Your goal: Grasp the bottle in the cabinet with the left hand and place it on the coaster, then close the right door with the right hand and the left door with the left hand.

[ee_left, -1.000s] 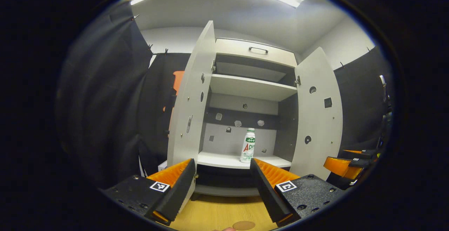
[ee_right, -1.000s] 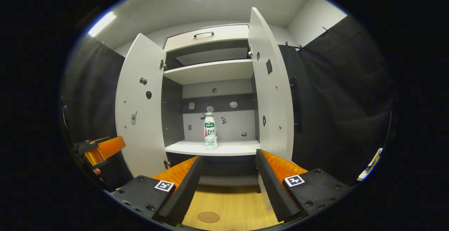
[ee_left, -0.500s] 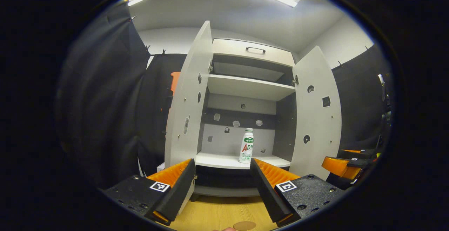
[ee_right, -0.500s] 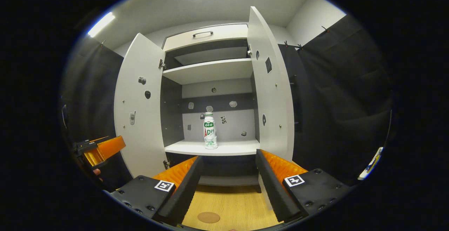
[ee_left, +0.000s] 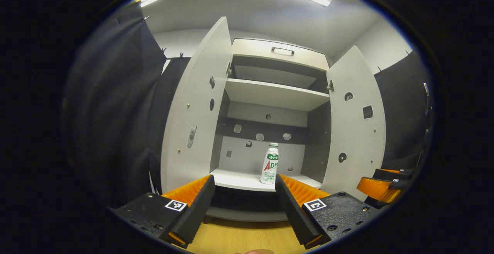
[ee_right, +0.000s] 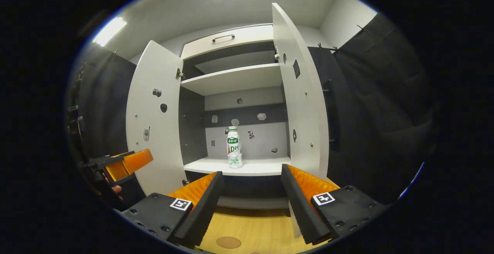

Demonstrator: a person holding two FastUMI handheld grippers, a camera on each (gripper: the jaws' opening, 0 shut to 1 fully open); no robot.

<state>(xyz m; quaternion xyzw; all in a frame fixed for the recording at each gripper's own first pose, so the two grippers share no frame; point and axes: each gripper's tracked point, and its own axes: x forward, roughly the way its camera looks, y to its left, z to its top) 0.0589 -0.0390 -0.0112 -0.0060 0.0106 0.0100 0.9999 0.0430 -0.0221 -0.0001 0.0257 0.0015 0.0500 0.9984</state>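
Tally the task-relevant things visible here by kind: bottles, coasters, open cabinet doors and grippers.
Bottle: 1, the bottle upright on the lower shelf.
Coaster: 1, the coaster on the wooden surface.
Open cabinet doors: 2, the left door and the right door.
Grippers: 2, the left gripper and the right gripper, both open.
Total: 6.

Left gripper [ee_left: 244, 198] held level, fingers [ee_left: 195, 204] spread wide, right gripper [ee_right: 251, 198] alongside, likewise spread, both holding nothing
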